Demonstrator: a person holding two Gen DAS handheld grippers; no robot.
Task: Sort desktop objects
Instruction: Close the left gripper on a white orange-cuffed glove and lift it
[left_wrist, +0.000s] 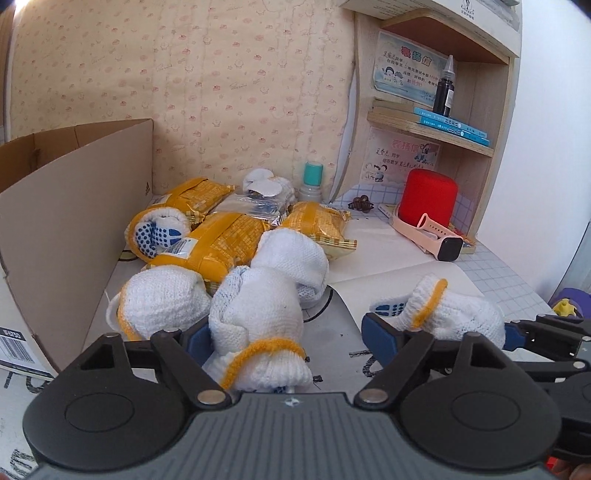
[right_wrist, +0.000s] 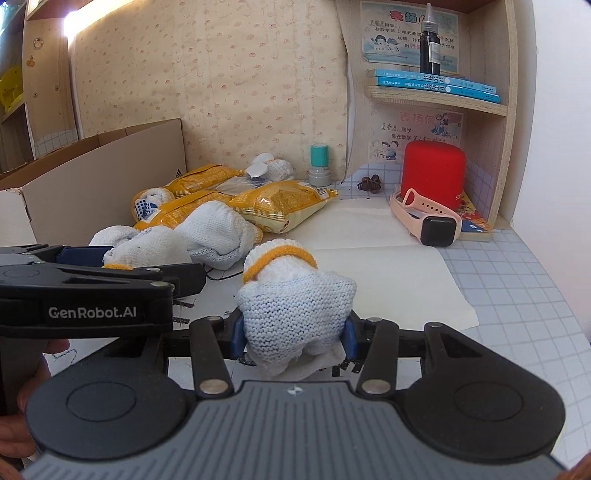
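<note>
Several rolled white gloves with yellow cuffs and several yellow snack packets (left_wrist: 218, 240) lie piled on the desk. My left gripper (left_wrist: 284, 339) is open around one rolled glove (left_wrist: 258, 328); only its left blue pad touches the glove. My right gripper (right_wrist: 293, 332) is shut on another rolled glove (right_wrist: 295, 299), also seen at the right of the left wrist view (left_wrist: 450, 314). The left gripper shows in the right wrist view (right_wrist: 110, 273) beside the glove pile (right_wrist: 207, 236).
An open cardboard box (left_wrist: 66, 221) stands at the left. A red cylinder (left_wrist: 428, 199), a pink smartwatch (left_wrist: 439, 240), a teal-capped stamp (left_wrist: 312, 181) and a brown hair clip (left_wrist: 360, 203) sit at the back right. Shelves (left_wrist: 436, 129) hold books and a dark bottle.
</note>
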